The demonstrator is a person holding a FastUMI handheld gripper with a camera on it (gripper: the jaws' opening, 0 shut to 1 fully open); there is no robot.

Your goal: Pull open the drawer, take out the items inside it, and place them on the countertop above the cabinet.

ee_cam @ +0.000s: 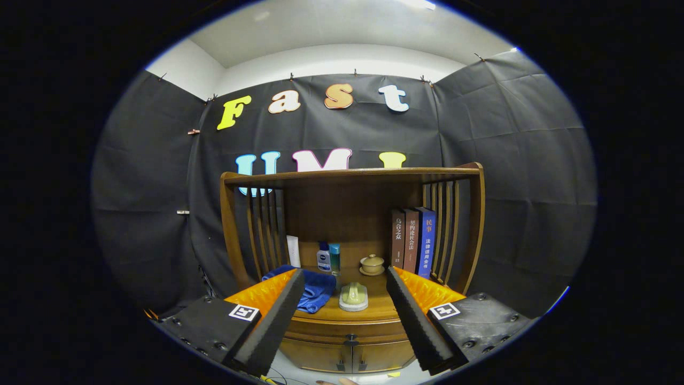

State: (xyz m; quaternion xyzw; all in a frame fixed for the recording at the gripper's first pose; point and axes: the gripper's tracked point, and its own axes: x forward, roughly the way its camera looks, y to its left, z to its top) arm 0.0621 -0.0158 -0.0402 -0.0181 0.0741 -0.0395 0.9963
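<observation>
**Gripper held wide before the closed drawer**

Between the two fingers, the cabinet front is showing. The gripper (346, 321) is hanging in the air with its fingers spread wide, gripping nothing and touching nothing. Each finger is carrying a small square marker on its near block.

Just ahead of the fingers and low in the gap between them, the drawer (350, 332) is sitting shut, its front a curved wooden band with a small dark knob (351, 339) at the middle. Whatever lies inside it is hidden. Below the drawer, two small cabinet doors (350, 359) are meeting at a centre seam, each with a dark pull.

Right above the drawer, the countertop (374, 307) is running between the fingertips. A pale green brush with a whitish base (354, 297) is resting near its front edge, about midway between the fingers. To its left, a blue cloth (312, 289) is lying crumpled, partly covered by the left finger.

Farther back, against the wooden rear panel, two small bottles (328, 258) are standing side by side, with a white upright item (293, 251) to their left. A small lidded cup on a saucer (372, 264) is sitting to the right of the bottles. At the far right, three books (412, 240) are standing upright against the slatted side rail (446, 230). A curved top rail (352, 175) is spanning the whole shelf.

At the very near edge, below the cabinet doors, a fingertip of a person's hand (342, 382) is peeking in.
</observation>
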